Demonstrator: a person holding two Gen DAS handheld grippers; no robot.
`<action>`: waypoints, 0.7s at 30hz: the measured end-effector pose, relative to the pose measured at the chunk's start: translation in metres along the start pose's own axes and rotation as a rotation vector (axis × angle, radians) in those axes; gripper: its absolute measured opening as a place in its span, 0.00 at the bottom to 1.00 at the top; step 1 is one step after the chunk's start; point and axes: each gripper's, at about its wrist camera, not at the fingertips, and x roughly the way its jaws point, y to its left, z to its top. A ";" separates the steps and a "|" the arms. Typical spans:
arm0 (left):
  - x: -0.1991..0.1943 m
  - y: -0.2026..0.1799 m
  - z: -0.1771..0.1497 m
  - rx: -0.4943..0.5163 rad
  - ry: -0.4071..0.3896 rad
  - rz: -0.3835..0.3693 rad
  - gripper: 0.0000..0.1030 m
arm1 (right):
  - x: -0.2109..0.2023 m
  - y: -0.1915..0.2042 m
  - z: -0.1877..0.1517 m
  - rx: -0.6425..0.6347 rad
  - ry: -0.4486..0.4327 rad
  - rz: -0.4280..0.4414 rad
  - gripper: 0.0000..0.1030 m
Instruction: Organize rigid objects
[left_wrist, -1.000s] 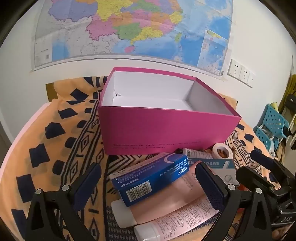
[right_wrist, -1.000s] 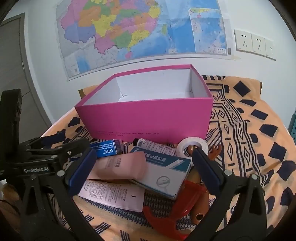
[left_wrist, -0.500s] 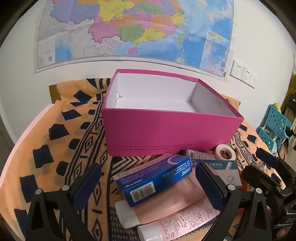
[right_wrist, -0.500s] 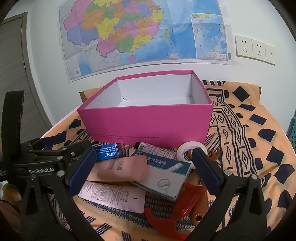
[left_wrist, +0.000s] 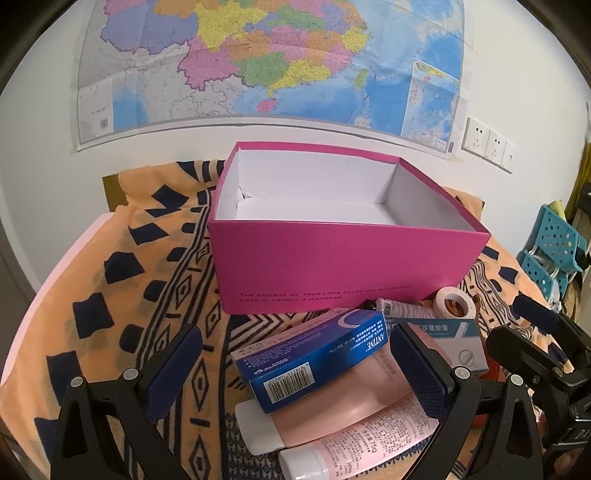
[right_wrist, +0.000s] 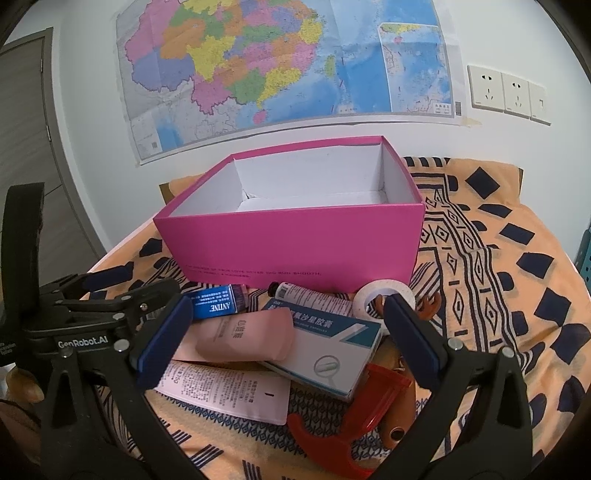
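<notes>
Grippers first: the left gripper (left_wrist: 295, 373) has its jaws spread wide with nothing pinched, hovering over the near end of the pile, and the right gripper (right_wrist: 284, 338) is just as wide apart and holding nothing either. Right under them is the clutter on the orange patterned cloth (left_wrist: 110, 295): a white-capped pink tube (left_wrist: 369, 443), a fatter pink tube (right_wrist: 245, 336) on top of it, and a blue box (left_wrist: 314, 358) lying across that. Beside those sit a white medicine box (right_wrist: 328, 354), a red clip (right_wrist: 354, 417), a small striped tube (right_wrist: 314, 295) and a tape roll (right_wrist: 380, 295). Behind everything stands the pink box (right_wrist: 295, 243), open top, white inside. Wall map (right_wrist: 280, 62) at the back.
</notes>
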 end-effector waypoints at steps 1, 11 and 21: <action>0.000 0.000 0.000 0.000 -0.001 0.001 1.00 | 0.000 0.000 0.000 0.002 -0.001 0.002 1.00; 0.000 0.000 0.000 0.004 -0.003 0.011 1.00 | 0.001 0.000 0.000 0.006 -0.002 0.001 1.00; -0.001 0.002 -0.002 0.004 -0.010 0.025 1.00 | 0.000 0.000 -0.002 0.006 0.001 0.007 1.00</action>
